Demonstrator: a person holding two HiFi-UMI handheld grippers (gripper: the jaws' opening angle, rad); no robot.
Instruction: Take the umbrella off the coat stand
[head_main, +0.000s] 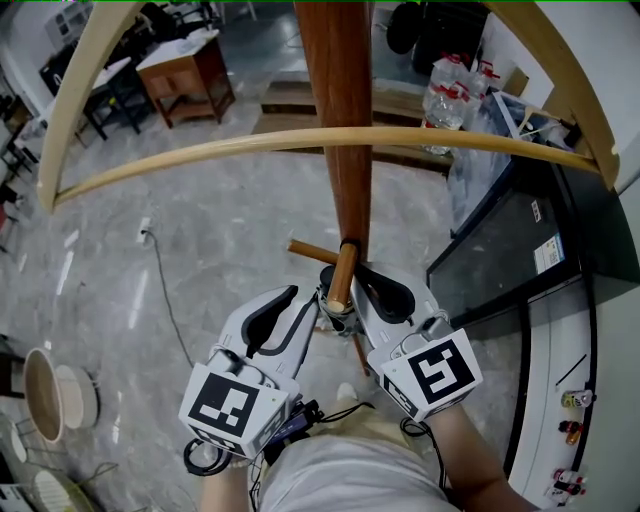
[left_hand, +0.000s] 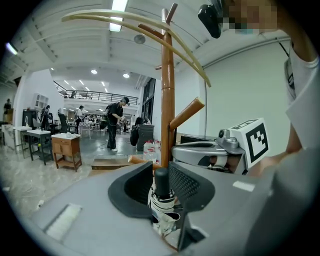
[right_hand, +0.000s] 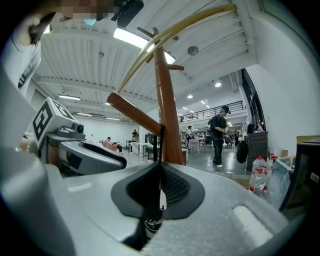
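Folded umbrella (left_hand: 162, 210), hung by strap (right_hand: 159, 145) from near peg (head_main: 343, 274) of coat stand (head_main: 338, 120). Left hand-held gripper (left_hand: 161, 182) pinching umbrella's handle end; right hand-held gripper (right_hand: 159, 181) pressed together on strap. Step: hold taken, unhooking pending. Next, probably: lift strap over peg tip, draw nearer.

The left gripper (head_main: 300, 306) clamps the umbrella (left_hand: 161, 189), right gripper (head_main: 356, 296) its strap (right_hand: 159, 146).

Umbrella (left_hand: 161, 200) under peg (left_hand: 187, 114), before coat stand (left_hand: 167, 100).
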